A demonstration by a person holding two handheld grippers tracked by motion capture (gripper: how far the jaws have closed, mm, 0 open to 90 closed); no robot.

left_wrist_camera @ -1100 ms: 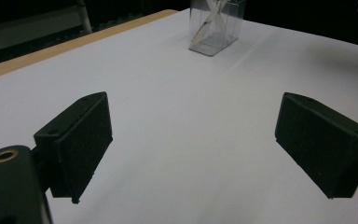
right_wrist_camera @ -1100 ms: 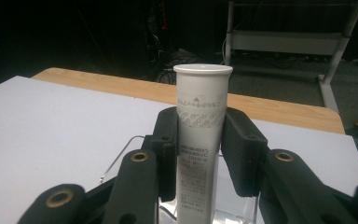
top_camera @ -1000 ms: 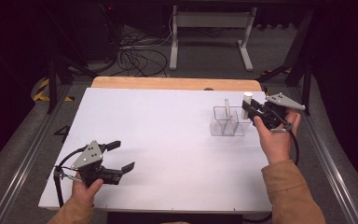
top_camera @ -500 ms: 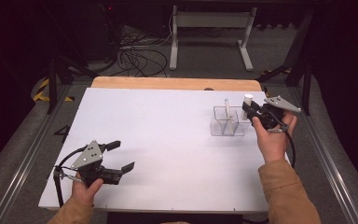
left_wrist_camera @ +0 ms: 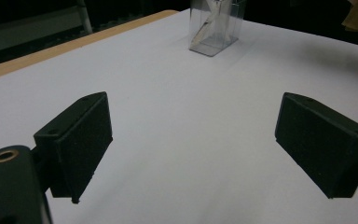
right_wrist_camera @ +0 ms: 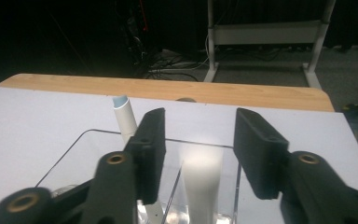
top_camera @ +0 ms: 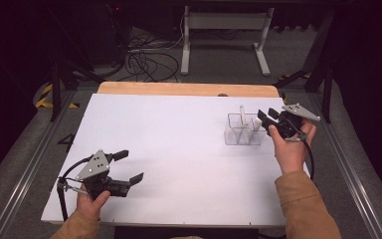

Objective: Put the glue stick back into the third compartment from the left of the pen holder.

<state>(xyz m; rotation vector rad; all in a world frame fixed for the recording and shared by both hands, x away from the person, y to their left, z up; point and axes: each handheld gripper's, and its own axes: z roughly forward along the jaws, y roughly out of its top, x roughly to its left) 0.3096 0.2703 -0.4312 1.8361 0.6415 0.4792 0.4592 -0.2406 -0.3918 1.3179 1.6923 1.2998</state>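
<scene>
Clear holder, at two o'clock on the table, receives a white tube. Right gripper, jaws just opening, has released it; lift straight up. Left gripper idles, unclenched, at seven o'clock.

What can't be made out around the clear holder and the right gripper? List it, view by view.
- High view: the tubes in the clear holder are too small to tell apart.
- Right gripper view: the white tube between the right gripper jaws is blurred, its foot cut off.
- Left gripper view: the holder's top is cut off.
</scene>
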